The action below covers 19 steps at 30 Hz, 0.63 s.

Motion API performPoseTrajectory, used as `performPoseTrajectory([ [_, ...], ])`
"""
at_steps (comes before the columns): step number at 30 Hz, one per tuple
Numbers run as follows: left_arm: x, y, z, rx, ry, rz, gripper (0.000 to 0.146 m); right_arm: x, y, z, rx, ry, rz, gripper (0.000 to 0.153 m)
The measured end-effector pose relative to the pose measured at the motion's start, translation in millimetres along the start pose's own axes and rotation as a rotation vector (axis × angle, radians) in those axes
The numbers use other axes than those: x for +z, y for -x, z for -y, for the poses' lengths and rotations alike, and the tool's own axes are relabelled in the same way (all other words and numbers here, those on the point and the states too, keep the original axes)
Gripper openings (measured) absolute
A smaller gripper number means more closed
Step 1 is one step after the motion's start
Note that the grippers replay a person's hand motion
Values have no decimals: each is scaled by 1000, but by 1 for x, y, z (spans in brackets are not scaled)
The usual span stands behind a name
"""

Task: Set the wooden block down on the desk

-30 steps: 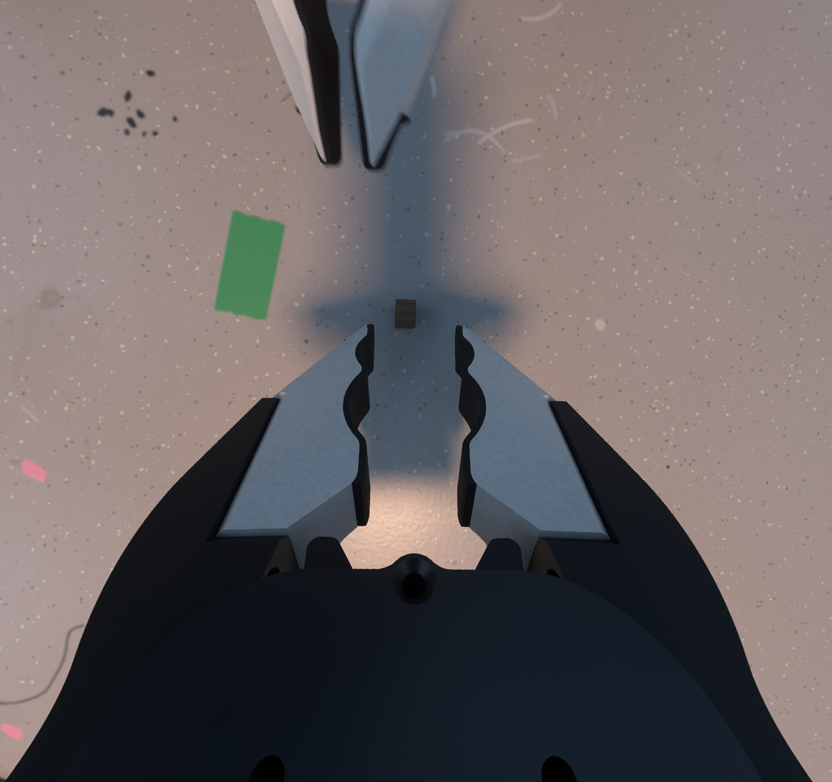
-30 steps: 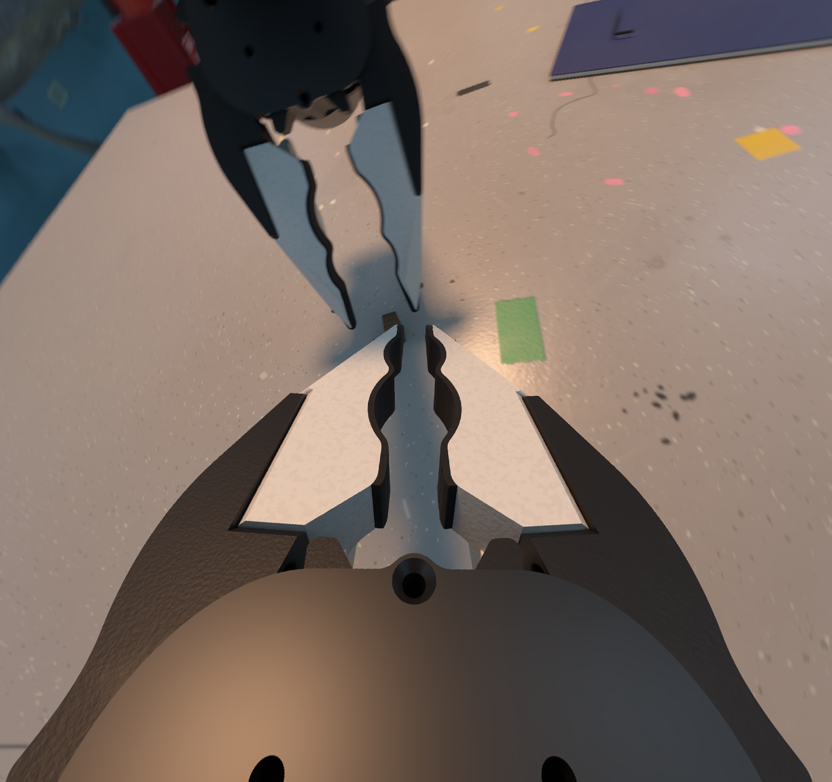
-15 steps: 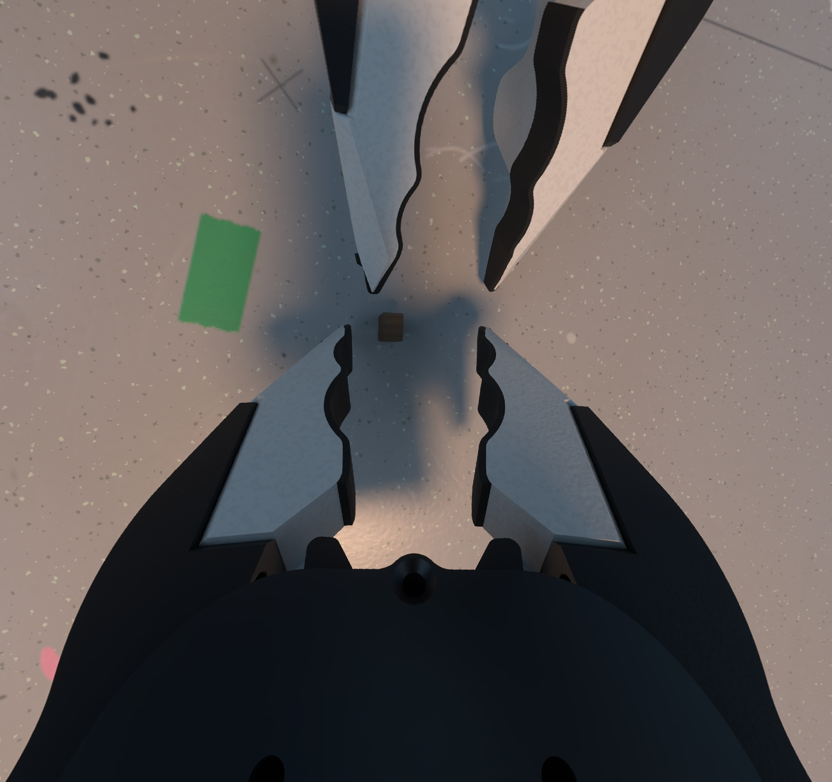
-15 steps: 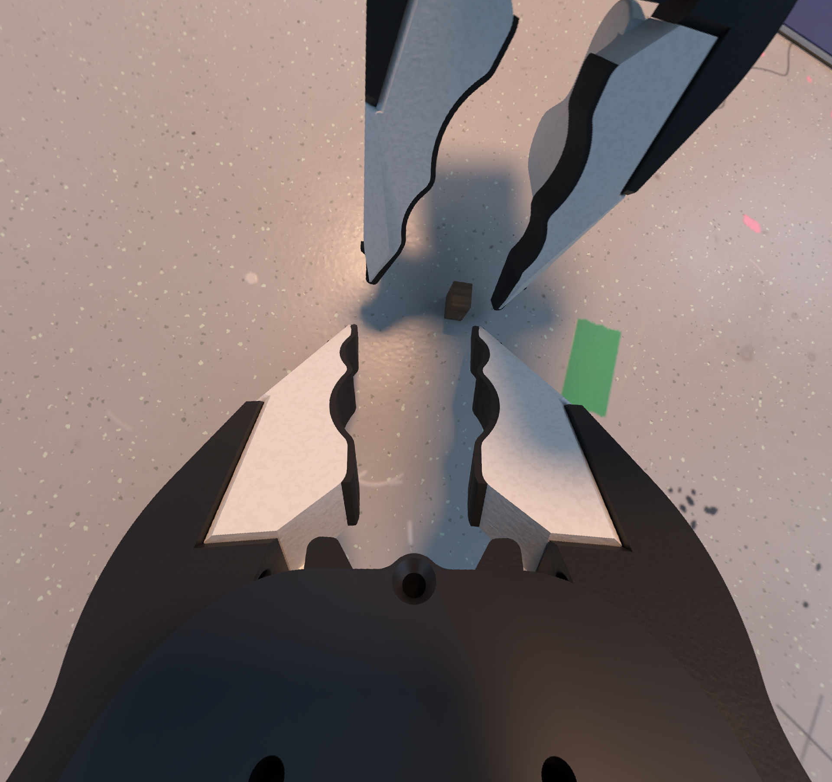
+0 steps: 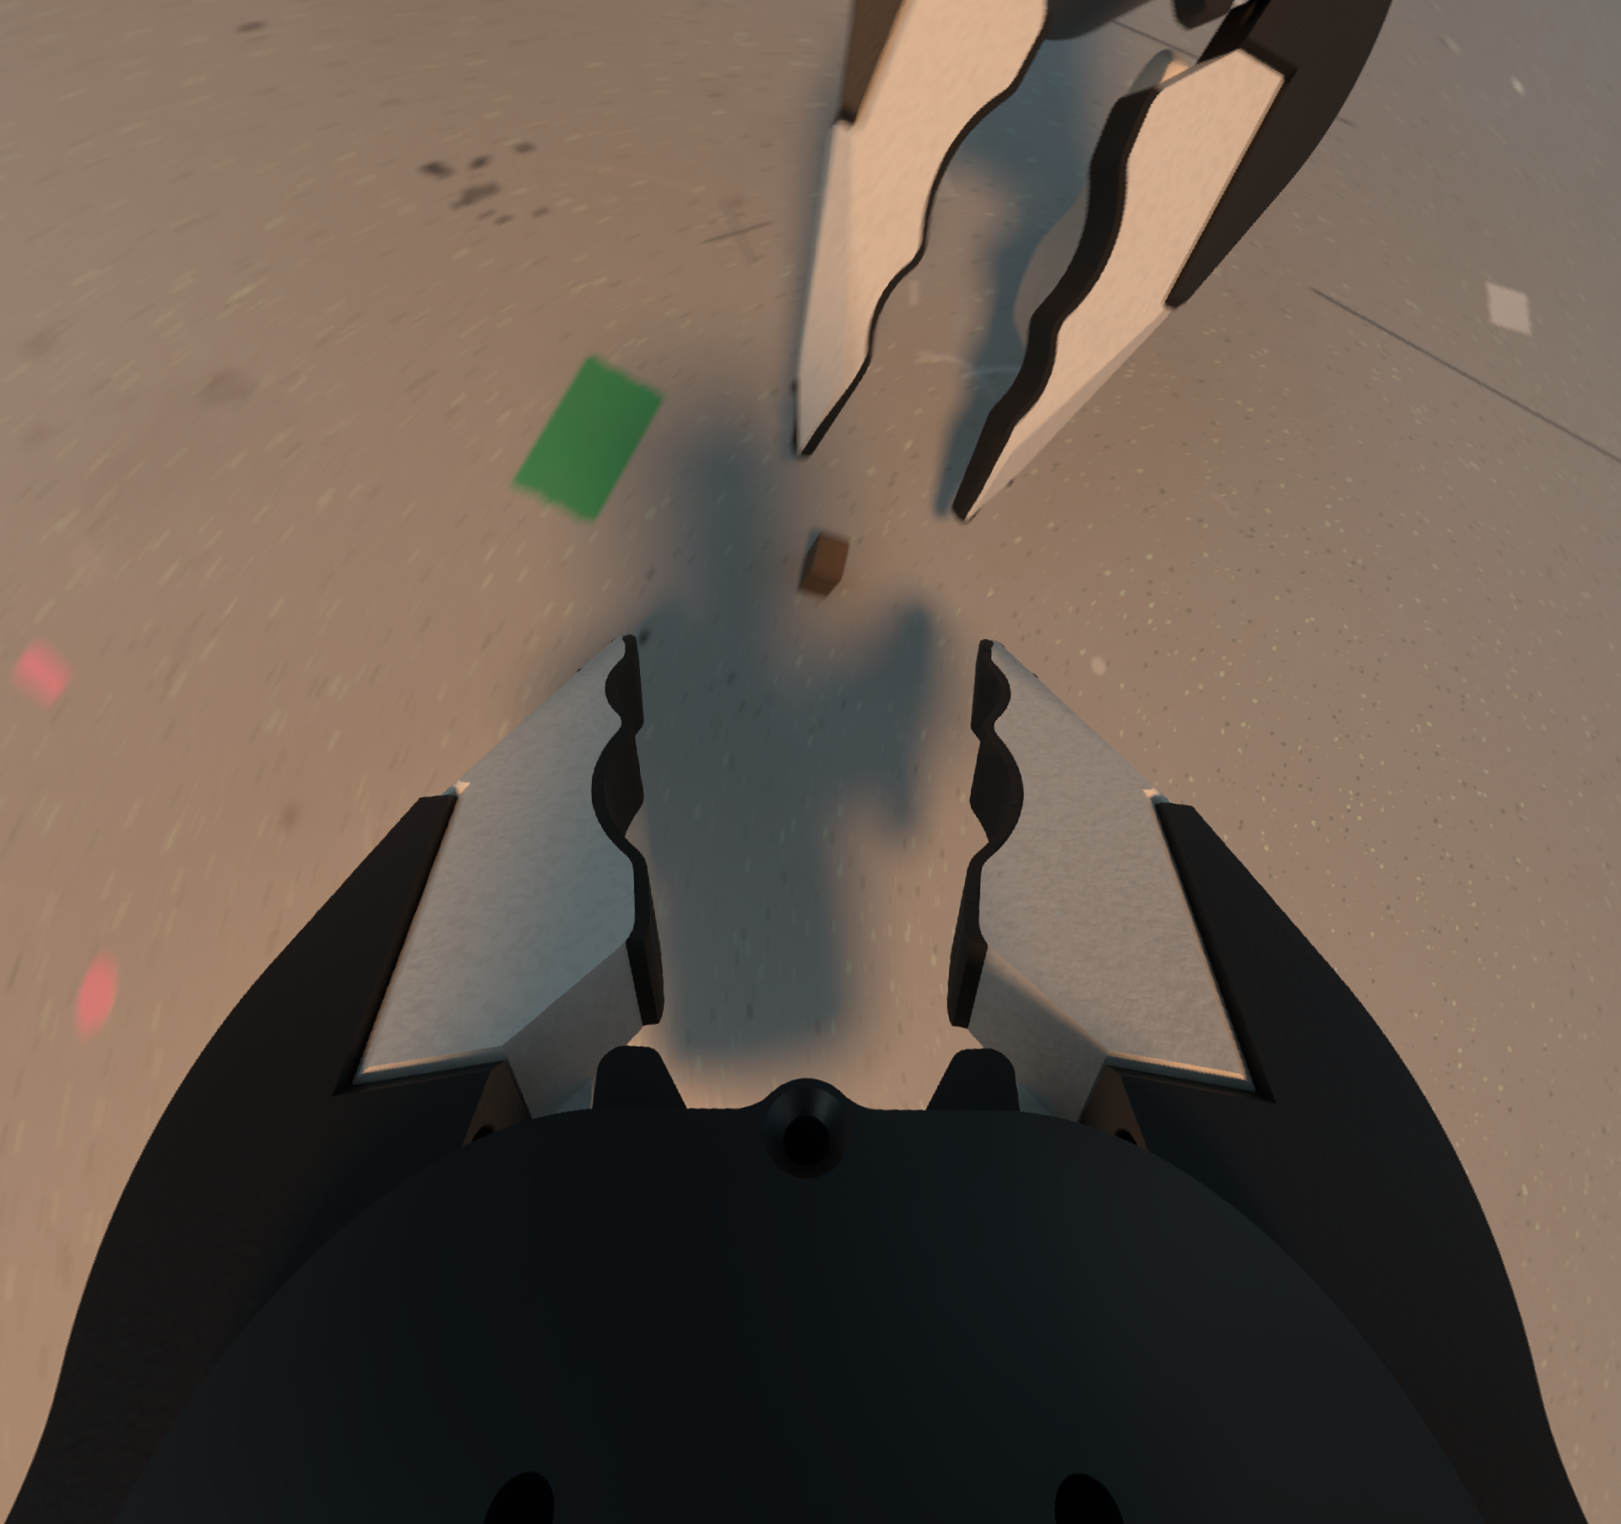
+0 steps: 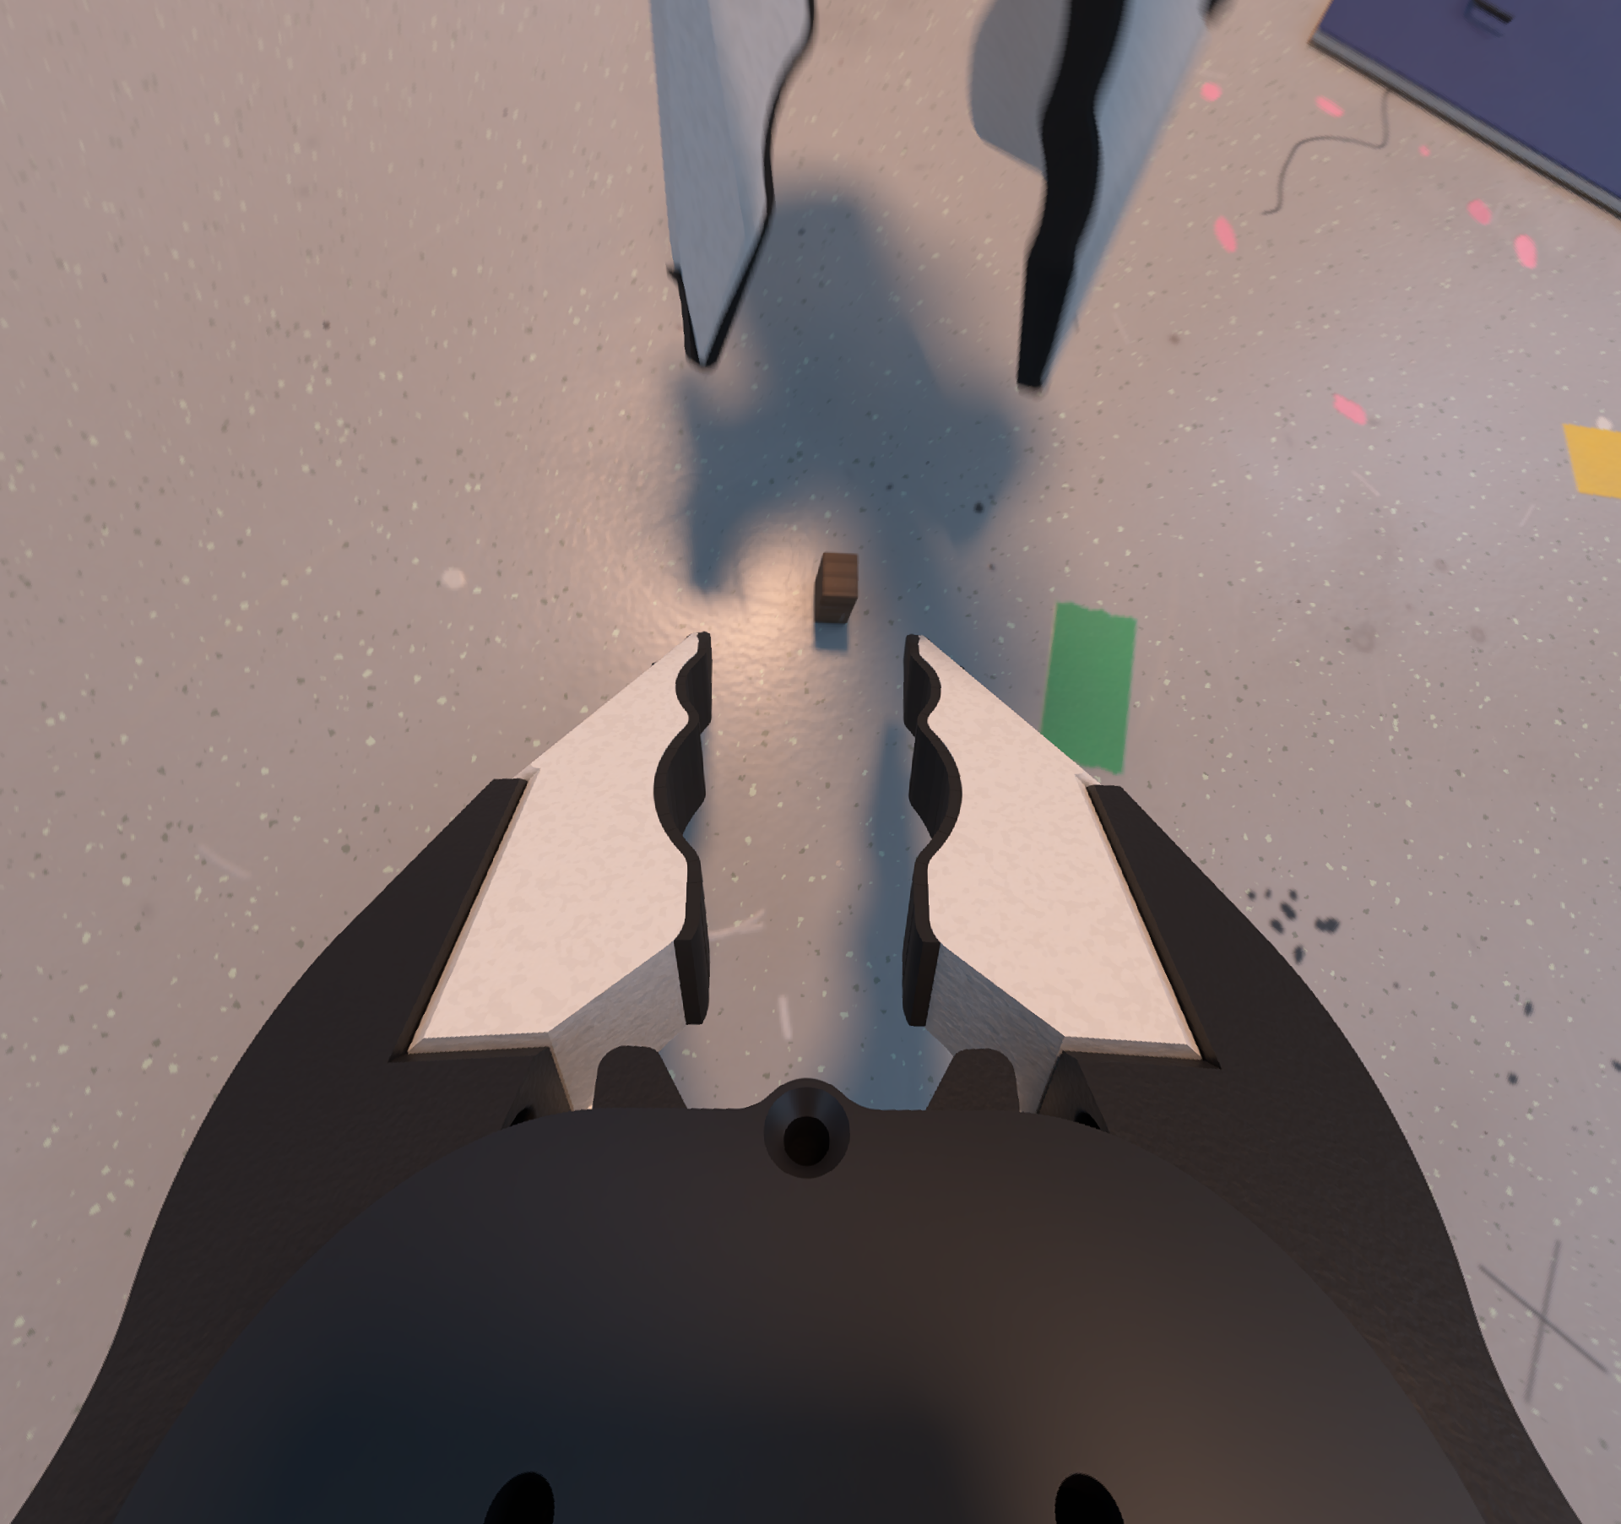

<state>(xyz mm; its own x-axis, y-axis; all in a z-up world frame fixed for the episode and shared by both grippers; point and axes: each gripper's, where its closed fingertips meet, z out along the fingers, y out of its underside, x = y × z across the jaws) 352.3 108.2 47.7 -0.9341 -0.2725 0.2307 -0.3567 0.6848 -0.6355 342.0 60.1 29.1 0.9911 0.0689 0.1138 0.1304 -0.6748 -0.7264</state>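
A small brown wooden block (image 5: pixel 823 563) lies alone on the speckled beige desk (image 5: pixel 1316 692); it also shows in the right wrist view (image 6: pixel 836 587). My left gripper (image 5: pixel 807 648) is open and empty, above the desk with the block just ahead of its fingertips. My right gripper (image 6: pixel 807 644) is open and empty, also above the block. Each gripper shows in the other's view, facing it: the right one (image 5: pixel 886 482) and the left one (image 6: pixel 864 372), both with jaws apart. Nothing touches the block.
A green tape patch (image 5: pixel 588 438) lies beside the block, also in the right wrist view (image 6: pixel 1088 688). Pink flecks (image 5: pixel 42 670), a yellow patch (image 6: pixel 1592 457) and a dark blue mat (image 6: pixel 1491 34) lie farther off. Black specks (image 6: pixel 1298 920) mark the desk.
Both grippers have opened wider and pulled back and up from the block, which stays on the desk. The views have tilted, and the block looks farther from the fingertips.
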Motion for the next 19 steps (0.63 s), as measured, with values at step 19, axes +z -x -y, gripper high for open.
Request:
performPoseTrajectory([
  [19, -30, 24, -72, -386, -66, 219, 56, 61, -39, 28, 266, 117, 60, 66],
])
